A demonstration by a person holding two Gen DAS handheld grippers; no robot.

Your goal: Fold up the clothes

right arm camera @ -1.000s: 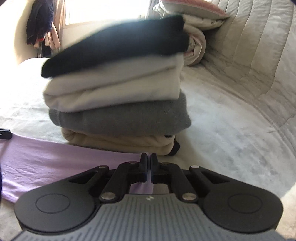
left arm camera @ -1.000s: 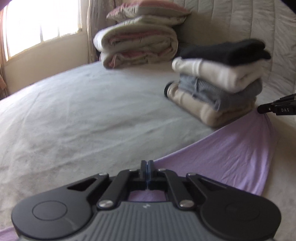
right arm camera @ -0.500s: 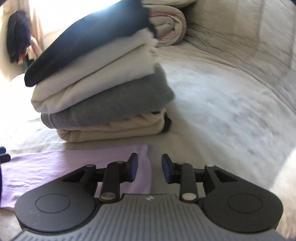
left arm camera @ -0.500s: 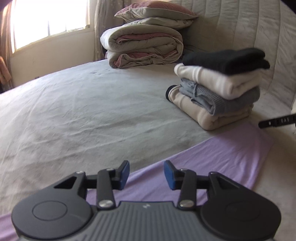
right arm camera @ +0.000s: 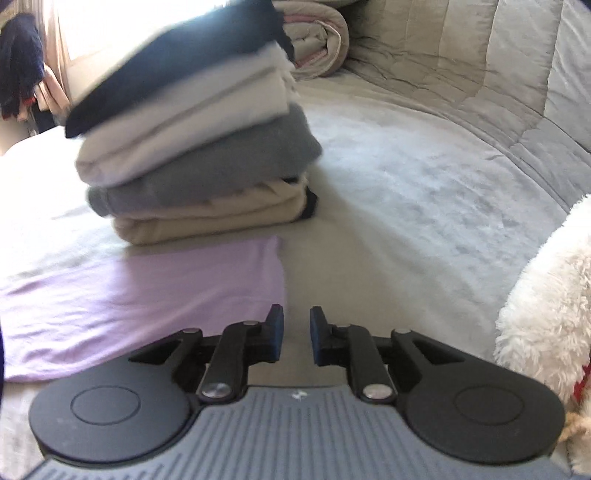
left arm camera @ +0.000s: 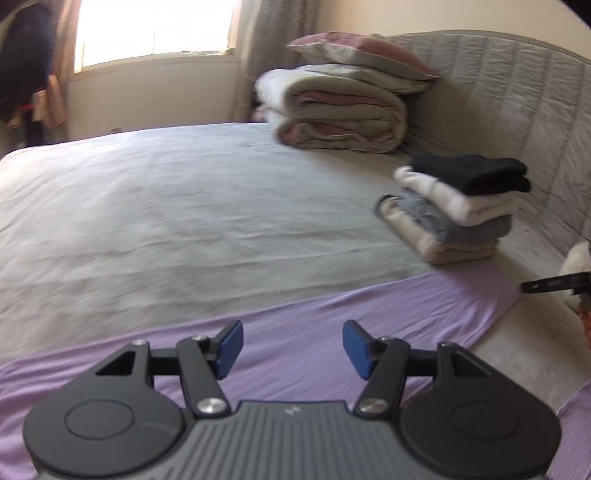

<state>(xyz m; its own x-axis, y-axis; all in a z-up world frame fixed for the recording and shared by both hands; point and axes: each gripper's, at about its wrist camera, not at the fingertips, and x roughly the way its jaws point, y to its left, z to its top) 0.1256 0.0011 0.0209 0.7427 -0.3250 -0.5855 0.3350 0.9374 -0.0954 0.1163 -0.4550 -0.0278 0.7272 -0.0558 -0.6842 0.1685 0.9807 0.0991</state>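
Note:
A lilac garment (left arm camera: pixel 332 325) lies flat in a long band across the near part of the bed; its right end (right arm camera: pixel 155 295) shows in the right wrist view. My left gripper (left arm camera: pixel 291 349) hovers over it, jaws opening, nothing between them. My right gripper (right arm camera: pixel 296 332) sits just off the garment's right edge, jaws closing with a narrow gap and nothing between them. Its tip (left arm camera: pixel 546 283) also shows at the right edge of the left wrist view. A stack of folded clothes (left arm camera: pixel 454 214), black on top, then white, grey and beige (right arm camera: pixel 207 147), stands just beyond the garment.
The bed sheet (left arm camera: pixel 184 221) stretches wide to the left. A rolled duvet and pillow (left arm camera: pixel 343 107) sit by the padded headboard (left arm camera: pixel 535 122). A white fluffy toy (right arm camera: pixel 550 288) lies at the right, close to my right gripper. Window (left arm camera: pixel 155 29) at the back.
Both grippers let go of the lilac garment and opened; the right one has narrowed again. The left gripper pulled back and rose; the garment now lies flat.

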